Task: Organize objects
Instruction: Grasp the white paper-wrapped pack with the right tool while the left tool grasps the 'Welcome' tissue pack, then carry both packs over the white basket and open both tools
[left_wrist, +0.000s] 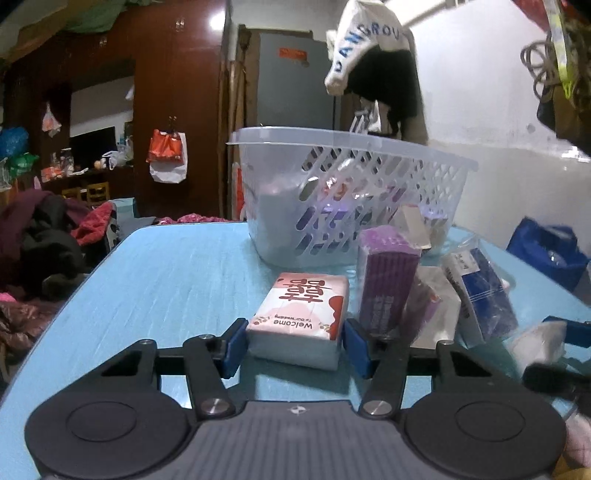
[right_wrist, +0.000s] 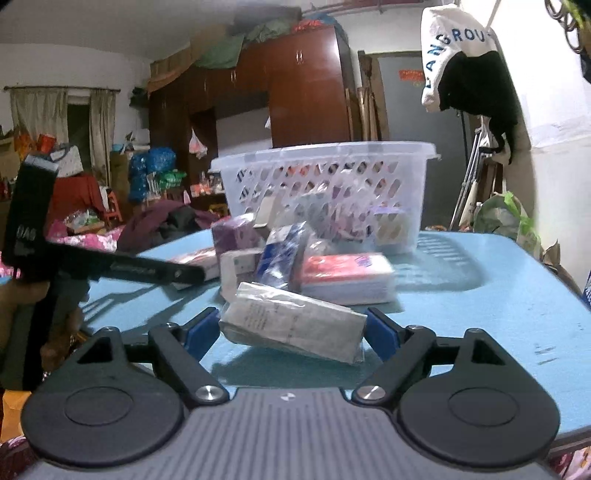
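My left gripper (left_wrist: 295, 345) is open, its blue pads either side of a pink and white tissue pack (left_wrist: 301, 314) lying on the blue table (left_wrist: 177, 280). My right gripper (right_wrist: 291, 332) is closed on a clear-wrapped white packet (right_wrist: 291, 325), held tilted just above the table (right_wrist: 480, 295). A white lattice basket (left_wrist: 347, 195) stands behind, with several packets inside; it also shows in the right wrist view (right_wrist: 325, 192).
A purple box (left_wrist: 386, 277), a blue and white pack (left_wrist: 480, 291) and a white box (left_wrist: 432, 306) stand right of the tissue pack. A red and white tissue pack (right_wrist: 343, 277) lies before the basket. The left gripper's arm (right_wrist: 110, 266) crosses the table's left side.
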